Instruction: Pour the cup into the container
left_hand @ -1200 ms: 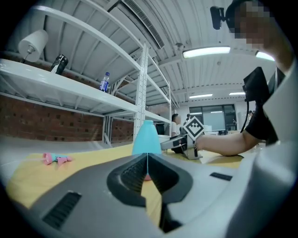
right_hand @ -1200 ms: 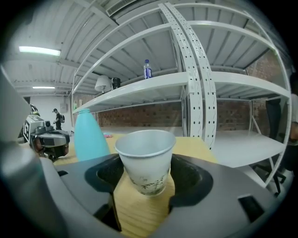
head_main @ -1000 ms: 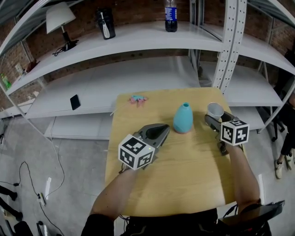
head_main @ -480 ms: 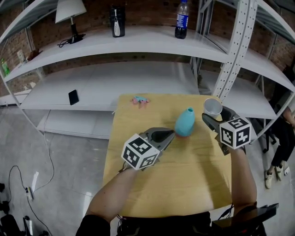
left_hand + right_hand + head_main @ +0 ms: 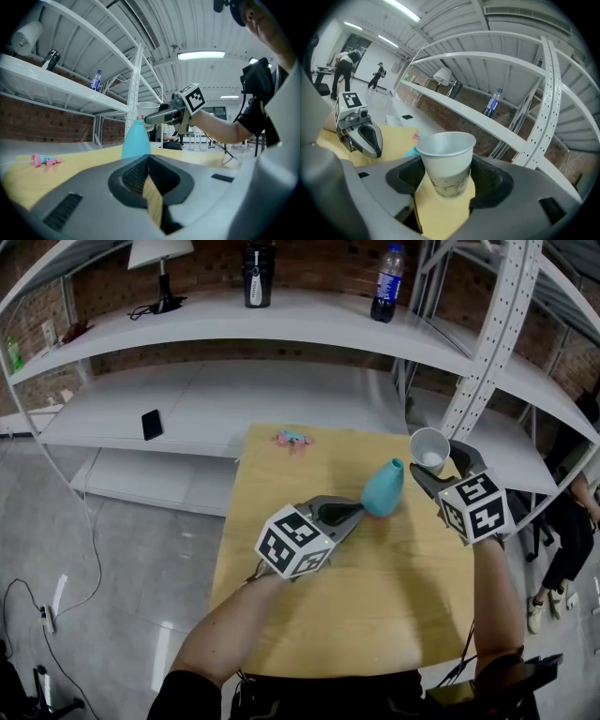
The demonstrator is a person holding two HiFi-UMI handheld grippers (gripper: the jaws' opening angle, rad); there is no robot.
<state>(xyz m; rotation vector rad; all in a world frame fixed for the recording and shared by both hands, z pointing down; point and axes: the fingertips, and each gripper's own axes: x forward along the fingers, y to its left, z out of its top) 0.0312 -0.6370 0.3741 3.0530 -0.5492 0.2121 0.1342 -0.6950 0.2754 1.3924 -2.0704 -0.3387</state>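
A teal narrow-necked vase [image 5: 382,488] stands on the wooden table [image 5: 375,596]. My right gripper [image 5: 433,470] is shut on a white paper cup [image 5: 429,448] and holds it upright in the air, just right of the vase's mouth. In the right gripper view the cup [image 5: 446,161] sits between the jaws of the right gripper [image 5: 446,180], with its inside hidden. My left gripper [image 5: 354,514] is shut with nothing in it, its tip next to the vase's base. In the left gripper view the vase [image 5: 136,139] stands just past the jaws, with the cup [image 5: 147,109] above it to the right.
A small pink and blue object [image 5: 292,438] lies at the table's far edge. White shelving behind carries a phone [image 5: 152,424], a lamp [image 5: 161,259], a black tumbler [image 5: 256,261] and a bottle [image 5: 385,294]. A perforated shelf post [image 5: 487,343] rises just behind the cup.
The right gripper has lifted the cup up and slightly toward the vase. The left gripper has moved closer to the vase's base. The head view has shifted.
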